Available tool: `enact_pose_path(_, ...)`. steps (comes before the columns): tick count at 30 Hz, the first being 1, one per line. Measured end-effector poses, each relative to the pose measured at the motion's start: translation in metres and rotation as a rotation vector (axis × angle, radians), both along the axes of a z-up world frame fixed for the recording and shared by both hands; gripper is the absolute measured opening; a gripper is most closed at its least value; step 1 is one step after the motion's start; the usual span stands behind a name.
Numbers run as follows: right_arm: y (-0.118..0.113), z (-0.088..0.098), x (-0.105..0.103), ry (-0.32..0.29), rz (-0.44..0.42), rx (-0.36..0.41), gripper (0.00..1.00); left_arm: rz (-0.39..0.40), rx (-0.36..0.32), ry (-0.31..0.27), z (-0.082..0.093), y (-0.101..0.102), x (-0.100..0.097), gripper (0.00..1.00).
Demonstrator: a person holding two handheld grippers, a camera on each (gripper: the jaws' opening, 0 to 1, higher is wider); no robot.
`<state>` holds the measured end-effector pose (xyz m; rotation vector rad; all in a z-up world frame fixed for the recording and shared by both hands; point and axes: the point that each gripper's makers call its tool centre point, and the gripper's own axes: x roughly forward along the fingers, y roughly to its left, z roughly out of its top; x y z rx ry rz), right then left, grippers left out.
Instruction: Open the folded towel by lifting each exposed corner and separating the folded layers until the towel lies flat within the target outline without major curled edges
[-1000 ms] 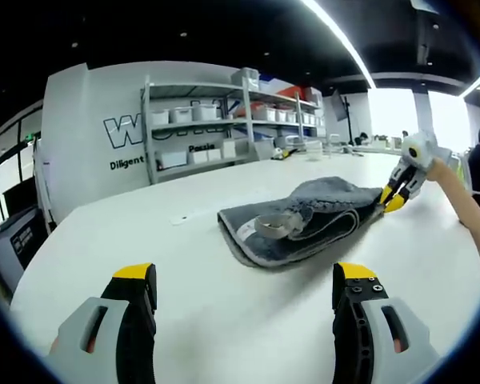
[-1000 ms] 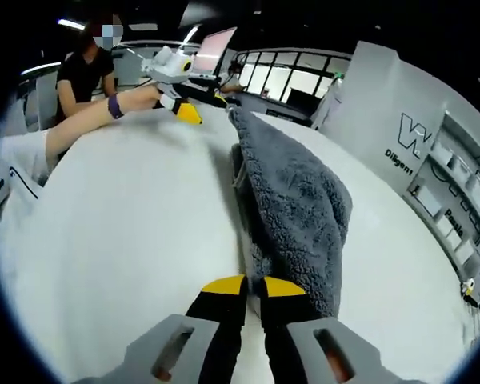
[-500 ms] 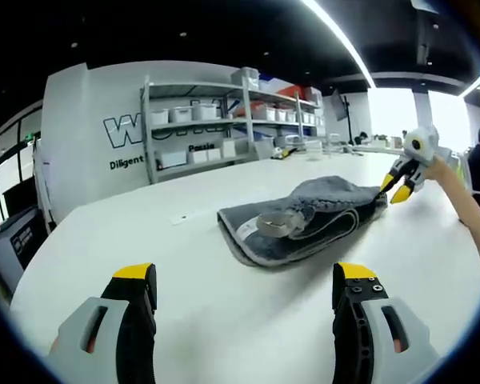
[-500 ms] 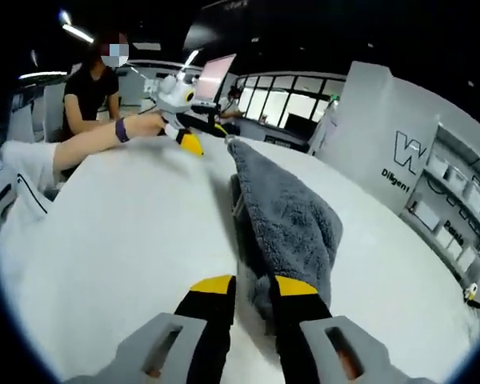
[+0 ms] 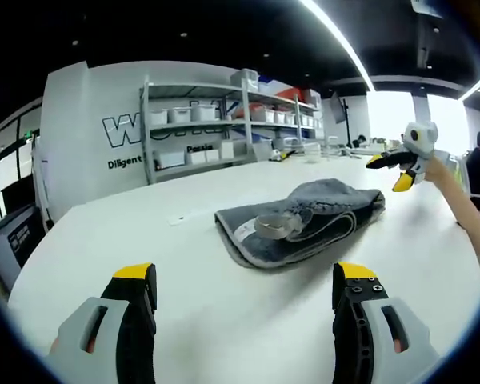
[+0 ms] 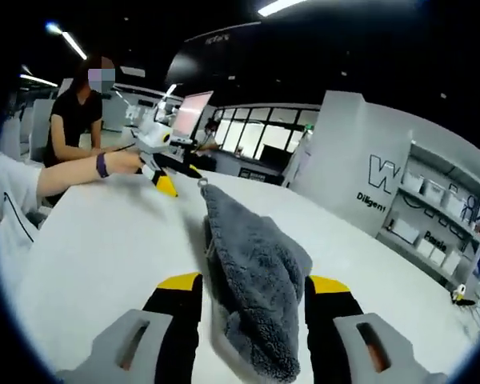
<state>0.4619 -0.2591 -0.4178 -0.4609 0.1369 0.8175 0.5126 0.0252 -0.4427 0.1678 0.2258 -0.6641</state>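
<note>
Letting go, your right gripper (image 5: 394, 170) has spread its jaws wide and lifted off the grey towel (image 5: 300, 220), which lies still folded on the white table (image 5: 208, 312), so that corner needs regrasping. Your left gripper (image 5: 244, 320) waits wide open, towel well ahead of its jaws. Wall lettering (image 5: 126, 162) reads "Diligent".

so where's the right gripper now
In the left gripper view the right gripper is at the far right, open, raised just off the towel.
</note>
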Motion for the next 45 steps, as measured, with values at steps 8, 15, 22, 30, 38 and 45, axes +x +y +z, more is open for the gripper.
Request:
enact_pose_path(8, -0.012, 0.001, 0.01, -0.004, -0.076, 0.0, 0.71, 0.0, 0.003, 0.001, -0.001, 0.0, 0.001, 0.9)
enact_pose_path(15, -0.024, -0.006, 0.018, 0.029, -0.162, -0.01, 0.84, 0.001, 0.002, 0.002, -0.002, 0.0, 0.001, 0.9)
enact_pose_path(22, -0.031, -0.007, 0.021, 0.047, -0.215, 0.008, 0.95, 0.0, 0.001, 0.003, -0.002, 0.0, 0.001, 0.9)
enact_pose_path(30, -0.037, -0.01, 0.022, 0.069, -0.257, 0.026, 0.99, -0.001, 0.002, 0.003, -0.002, -0.001, 0.0, 0.9)
enact_pose_path(38, -0.034, -0.01, 0.023, 0.072, -0.256, 0.032, 0.99, -0.002, 0.004, 0.004, -0.002, -0.001, 0.0, 0.9)
enact_pose_path(45, -0.033, -0.011, 0.024, 0.07, -0.251, 0.033, 0.99, -0.002, 0.005, 0.005, -0.002, -0.001, -0.001, 0.9)
